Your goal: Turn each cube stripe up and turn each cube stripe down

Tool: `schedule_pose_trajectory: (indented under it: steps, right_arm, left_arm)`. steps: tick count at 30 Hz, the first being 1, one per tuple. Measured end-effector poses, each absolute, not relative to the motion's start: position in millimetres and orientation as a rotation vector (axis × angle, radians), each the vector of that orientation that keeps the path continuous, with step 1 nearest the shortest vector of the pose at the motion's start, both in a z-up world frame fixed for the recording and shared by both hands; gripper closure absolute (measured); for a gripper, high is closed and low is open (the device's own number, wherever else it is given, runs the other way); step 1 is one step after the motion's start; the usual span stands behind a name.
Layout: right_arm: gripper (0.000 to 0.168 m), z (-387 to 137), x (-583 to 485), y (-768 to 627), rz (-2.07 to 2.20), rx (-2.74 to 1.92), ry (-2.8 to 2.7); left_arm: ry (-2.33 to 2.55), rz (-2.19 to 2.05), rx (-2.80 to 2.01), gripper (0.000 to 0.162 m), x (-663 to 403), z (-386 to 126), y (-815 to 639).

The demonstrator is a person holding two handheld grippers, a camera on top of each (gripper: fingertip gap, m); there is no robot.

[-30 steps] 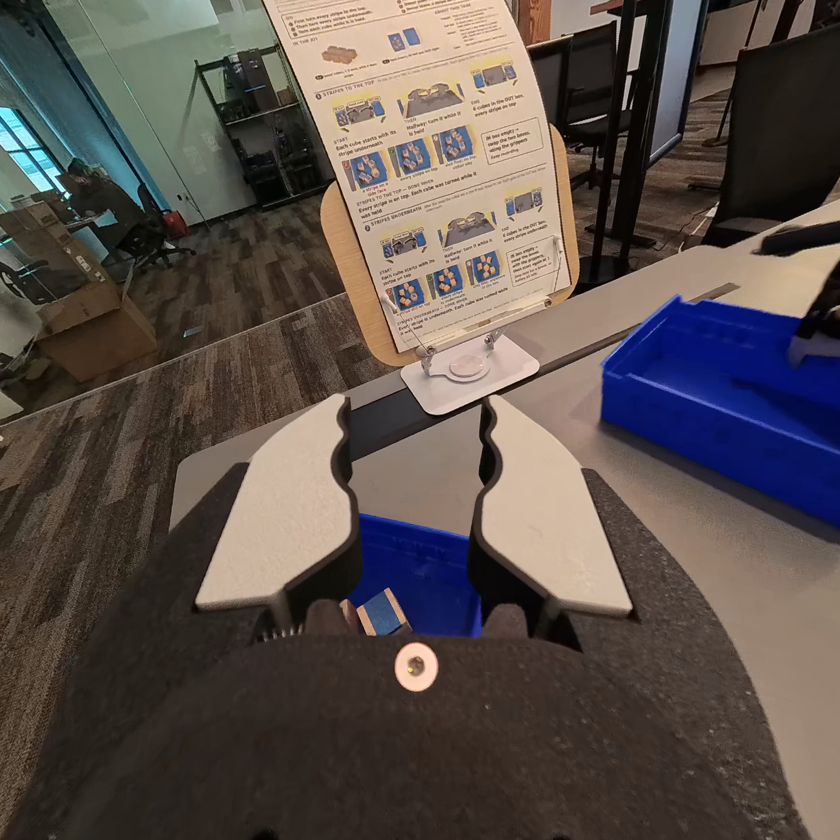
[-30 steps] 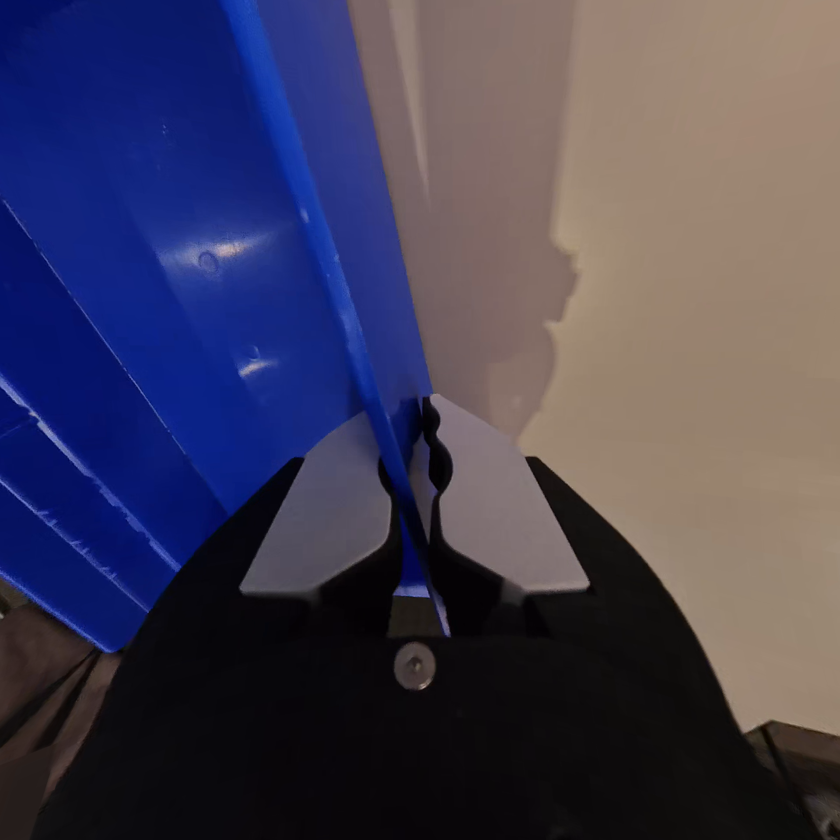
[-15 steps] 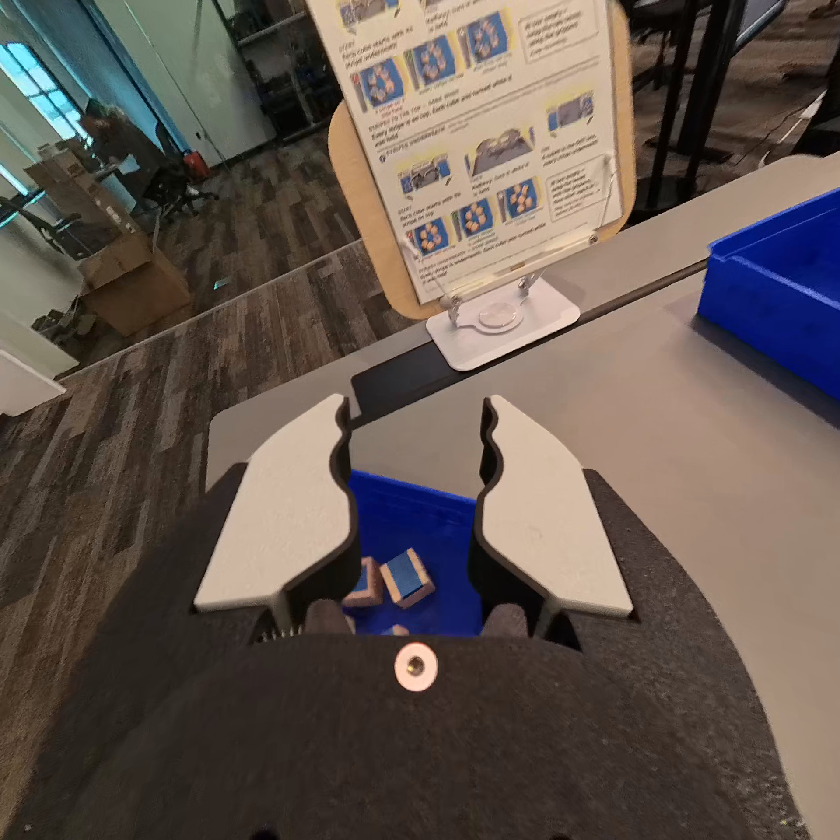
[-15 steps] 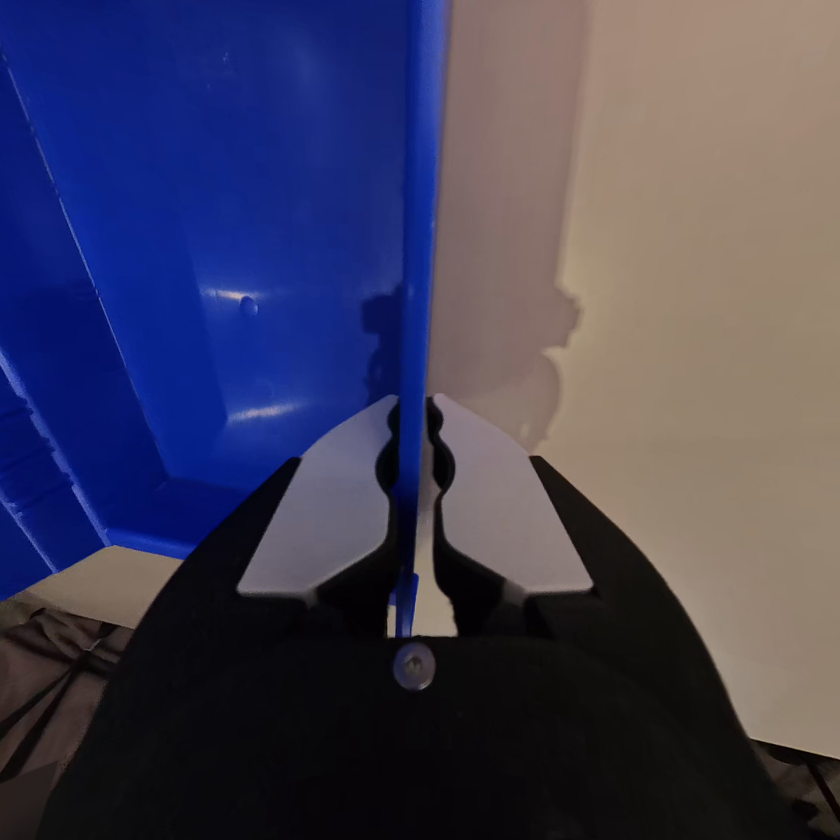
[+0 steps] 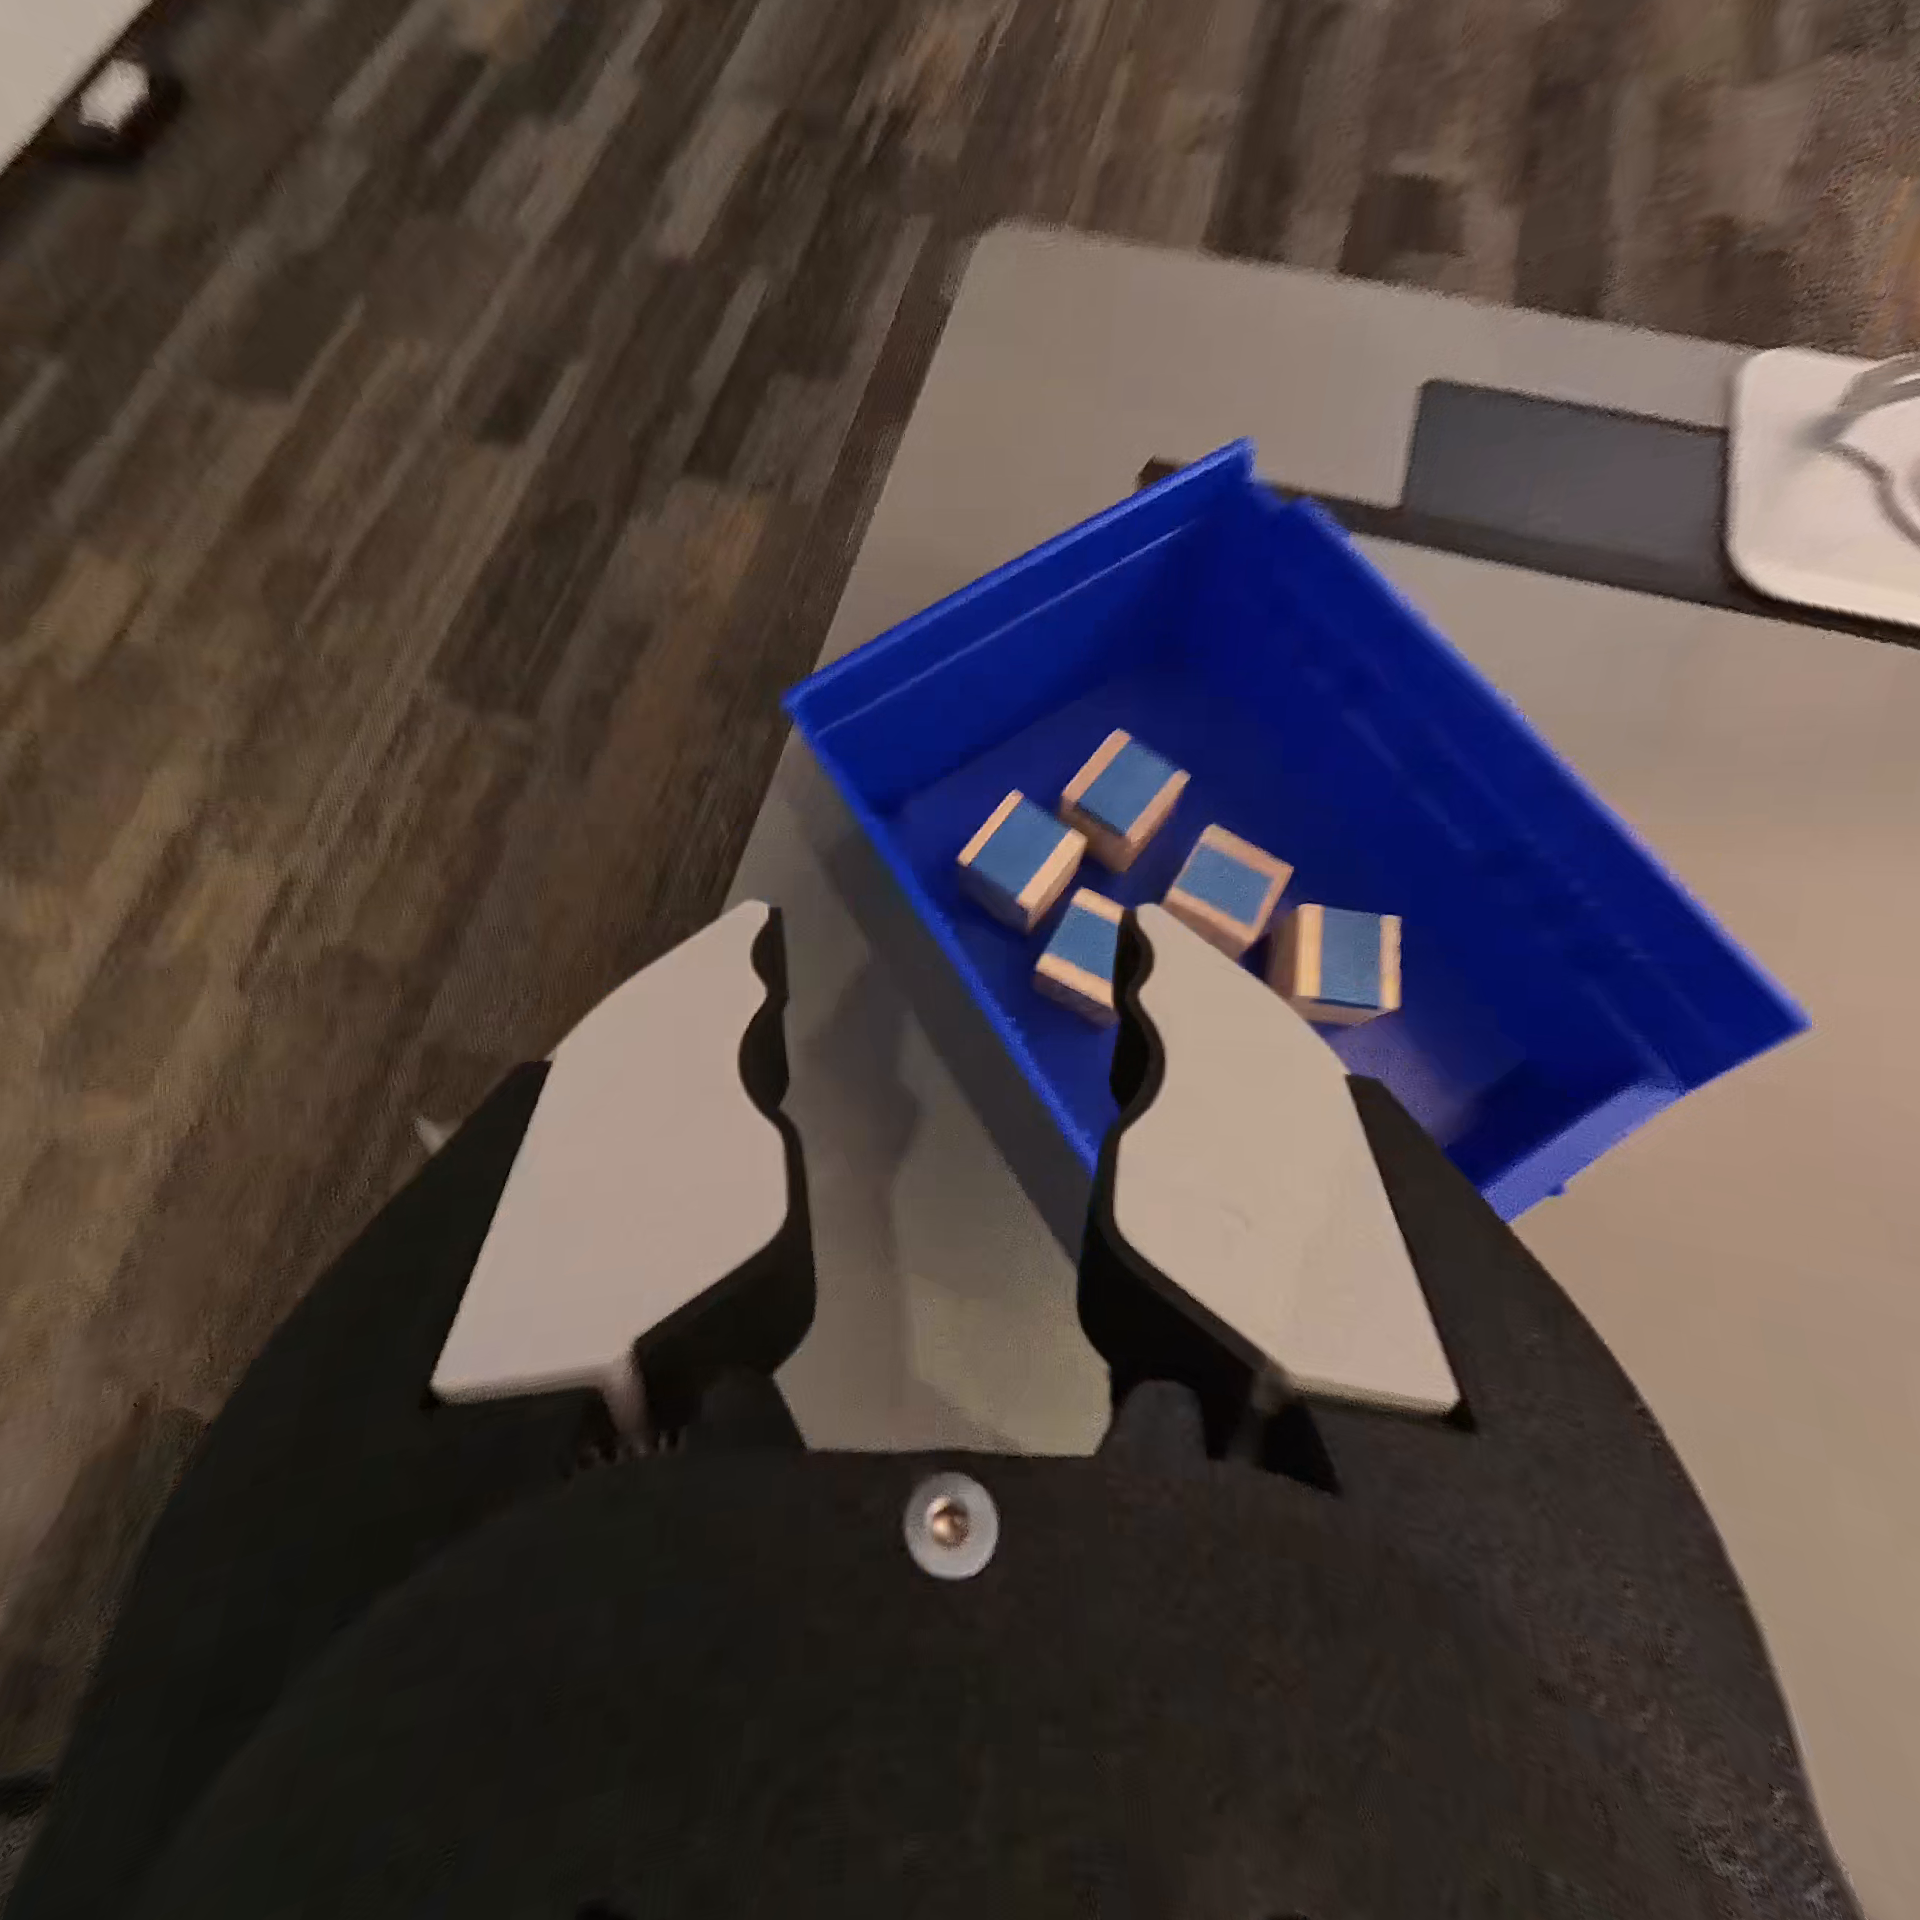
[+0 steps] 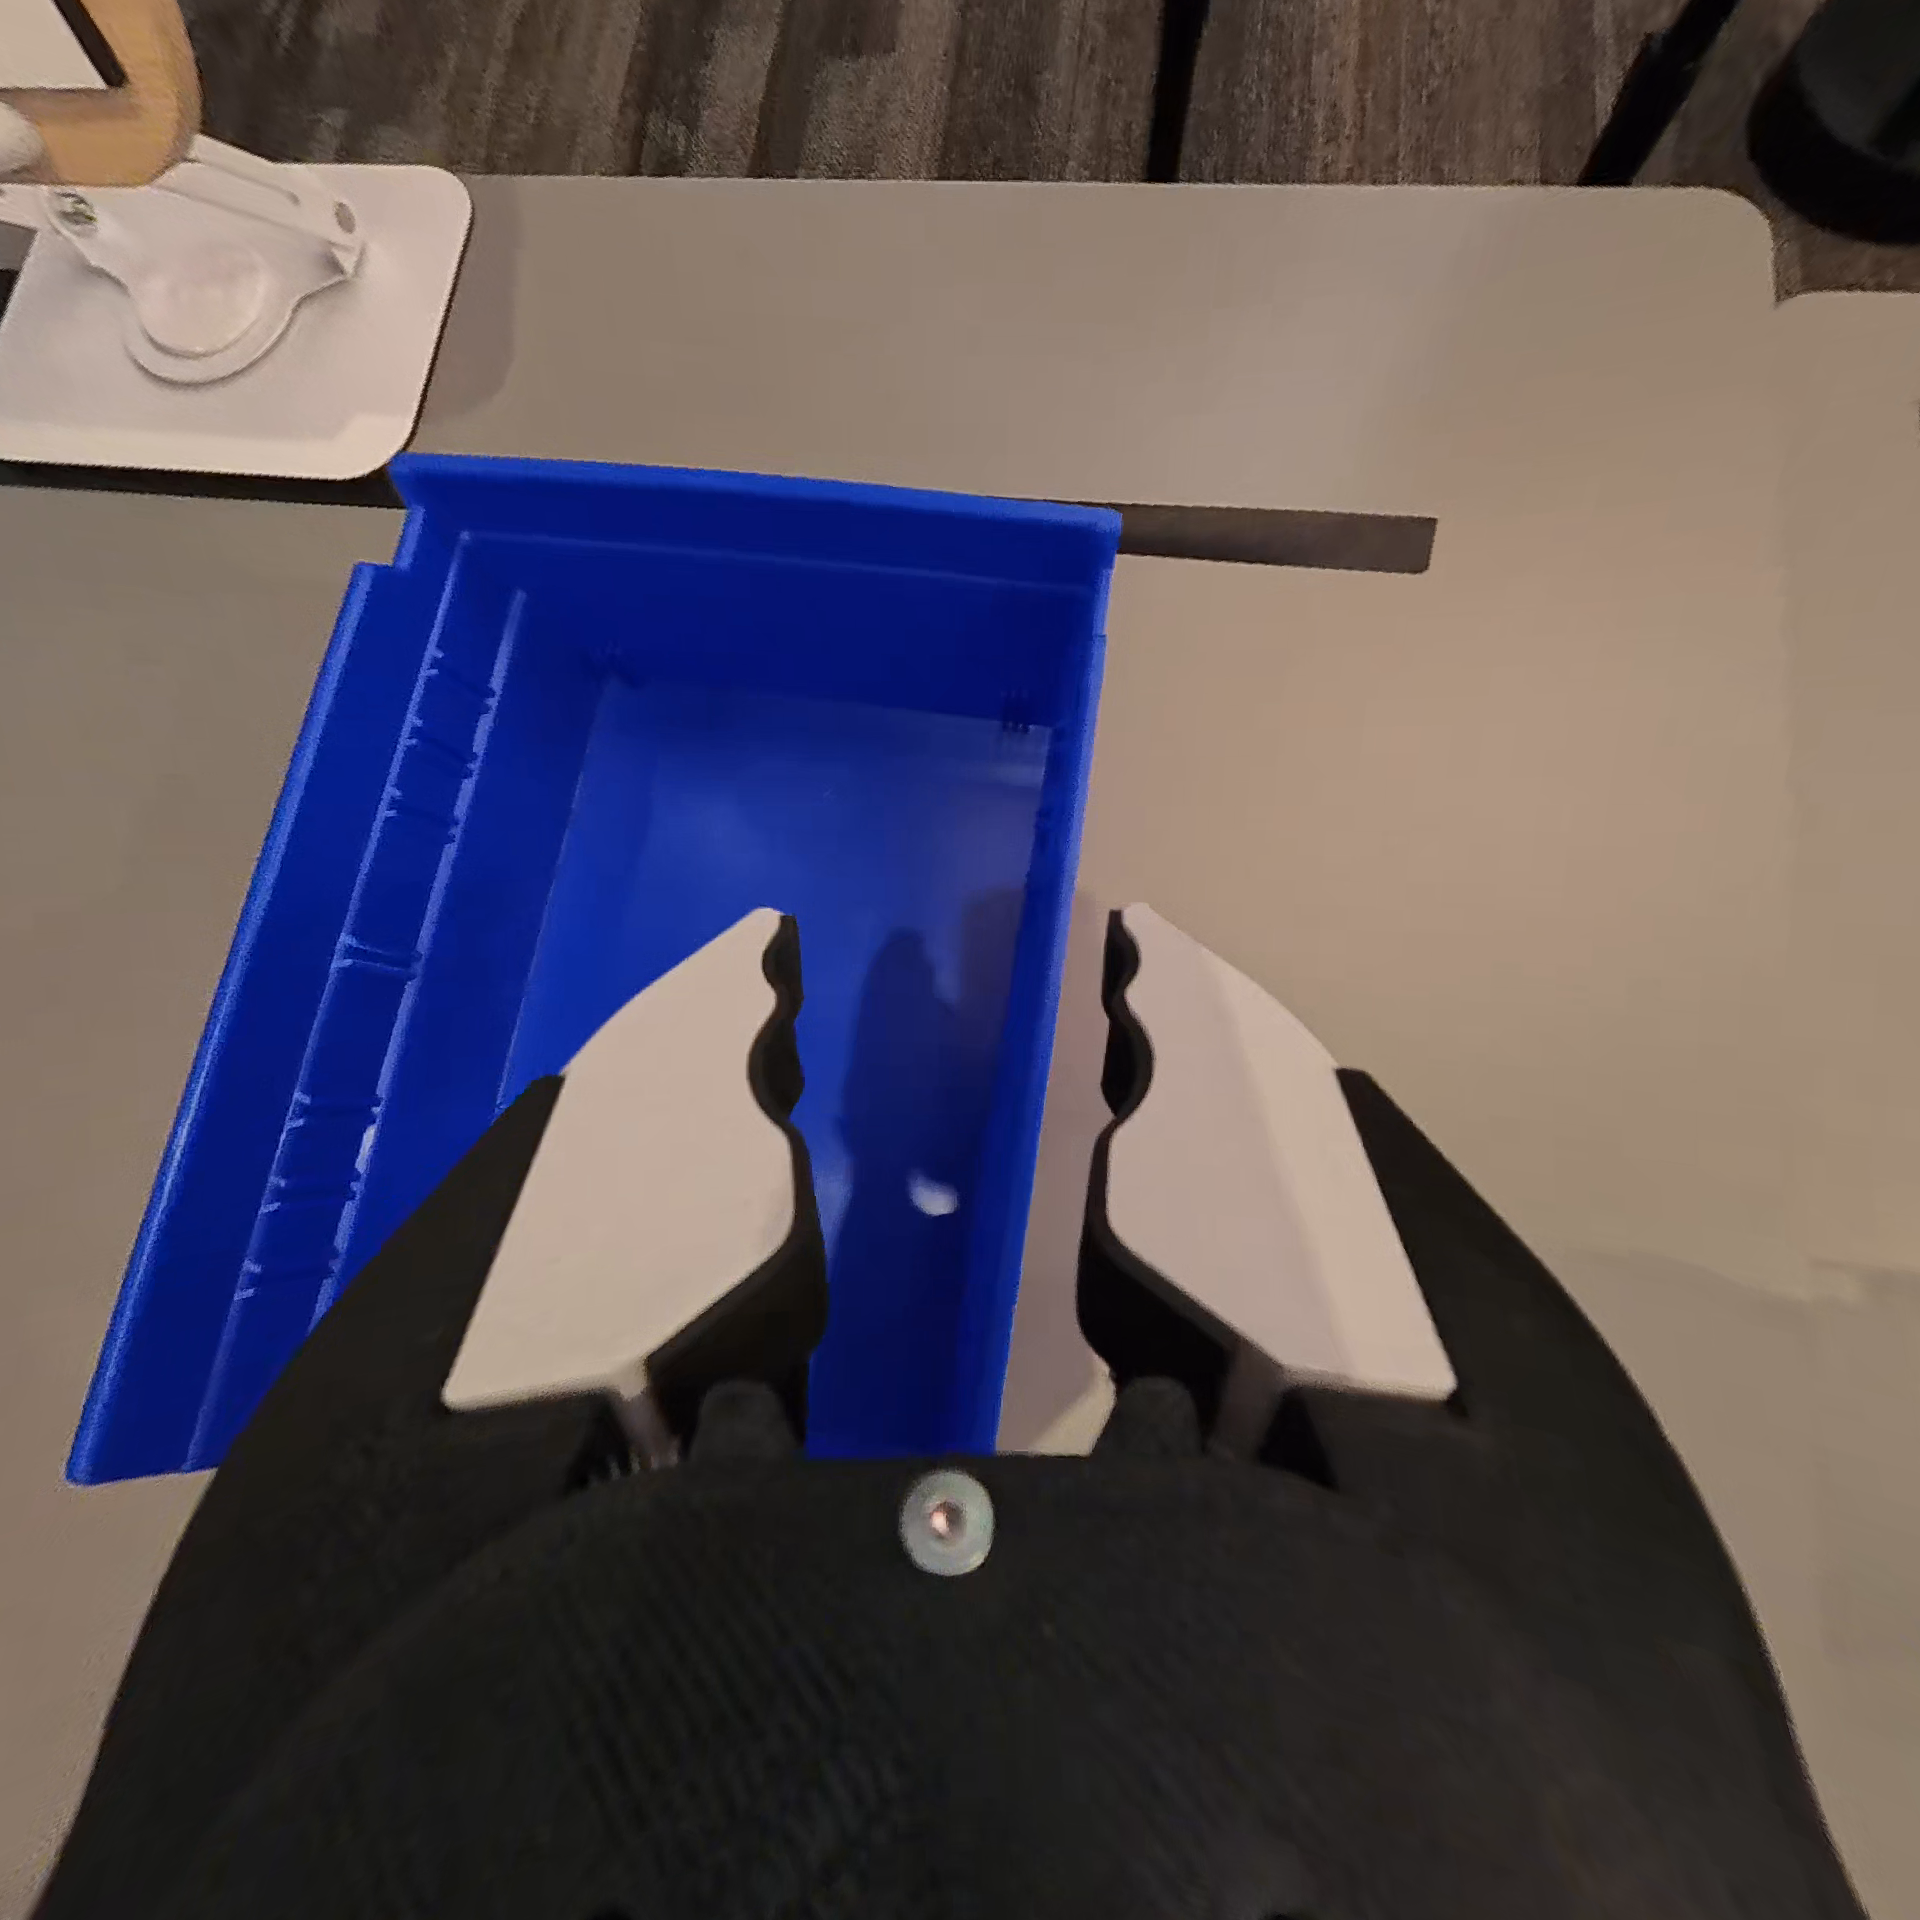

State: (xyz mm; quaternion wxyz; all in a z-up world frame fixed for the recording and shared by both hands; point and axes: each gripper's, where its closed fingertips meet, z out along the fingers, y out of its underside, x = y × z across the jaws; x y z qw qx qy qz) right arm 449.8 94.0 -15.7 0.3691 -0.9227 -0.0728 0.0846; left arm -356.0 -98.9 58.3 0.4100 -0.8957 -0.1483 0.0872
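Cubes (image 5: 1179, 888) lay stripe up, five showing, in the left bin (image 5: 1558, 831) near the table's (image 5: 1143, 343) corner. Left gripper (image 5: 945, 935) hung spread and empty beside it, likely ready to pick. Right gripper (image 6: 945, 935), spread too, straddled the other bin's (image 6: 727, 499) wall, nothing pinched.

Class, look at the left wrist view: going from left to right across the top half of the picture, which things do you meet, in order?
Wood-pattern floor → blue bin holding wooden cubes → dark panel set in the table → white stand base at the right edge.
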Motion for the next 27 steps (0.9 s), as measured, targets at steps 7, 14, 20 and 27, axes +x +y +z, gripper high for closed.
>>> schedule_pose_trajectory:
  steps: [7, 14, 20, 27]
  right_arm:
    - [0.111, -28, 448, 89, 0.218, -2.419, -0.241]
    - [0.110, -39, 457, 85, 0.130, -2.483, -0.249]
    - [0.110, -36, 457, 84, 0.143, -2.460, -0.268]
    - [0.110, -41, 461, 82, 0.127, -2.482, -0.282]
  left_arm:
    - [-0.442, -0.051, -2.387, 0.103, -379, -3, -79]
    - [-0.524, -0.135, -2.575, 0.103, -377, -50, -72]
    - [-0.528, -0.138, -2.747, 0.106, -367, -79, -74]
    - [-0.544, -0.226, -2.838, 0.124, -354, -97, -72]
